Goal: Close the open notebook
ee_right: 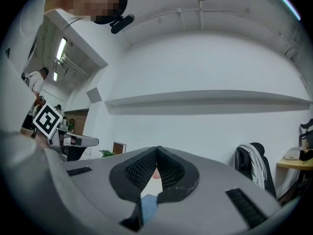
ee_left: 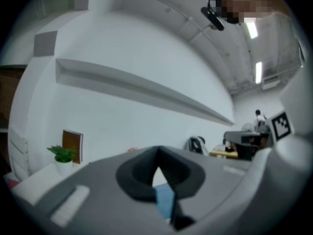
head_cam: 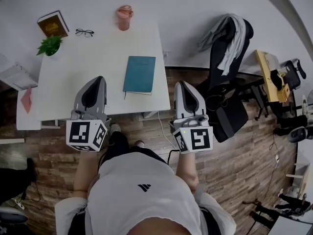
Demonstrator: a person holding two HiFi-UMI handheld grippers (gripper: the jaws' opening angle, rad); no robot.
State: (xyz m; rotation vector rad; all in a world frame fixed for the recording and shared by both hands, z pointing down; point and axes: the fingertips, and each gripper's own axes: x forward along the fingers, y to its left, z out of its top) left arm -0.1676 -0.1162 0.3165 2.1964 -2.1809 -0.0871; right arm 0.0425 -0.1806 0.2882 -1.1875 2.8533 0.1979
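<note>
Lying on the table: the notebook (head_cam: 139, 74) – teal cover up, already closed, flat on the white table (head_cam: 88, 62) and near its front edge.
Place among the grippers: in the head view the notebook is seen between the left gripper (head_cam: 99, 80) and the right gripper (head_cam: 180, 83), and it is touched by neither.
Left gripper: it is held level over the front part of the table, to the left of the notebook. Its jaws are pressed together at the tips and nothing is pinched.
Right gripper: it is held level just beside the front right corner of the table, over the wooden floor (head_cam: 146, 131). Its jaws are also pressed together, with nothing between them.
Left gripper view: a strip of the blue cover is seen low in the opening behind the closed tips. A plant (head_cam: 50, 45) in a white pot and a brown book (head_cam: 53, 24) are seen at the left.
Right gripper view: the blue cover is seen again below the closed tips, and a pink cup (head_cam: 124, 17) just above it.
Far side of the table: the book, a pair of glasses (head_cam: 84, 32), the cup and the plant are placed there – all well apart from the notebook.
Right of the table: a black chair (head_cam: 227, 82) is placed there, with a grey garment (head_cam: 226, 33) hung over its back.
</note>
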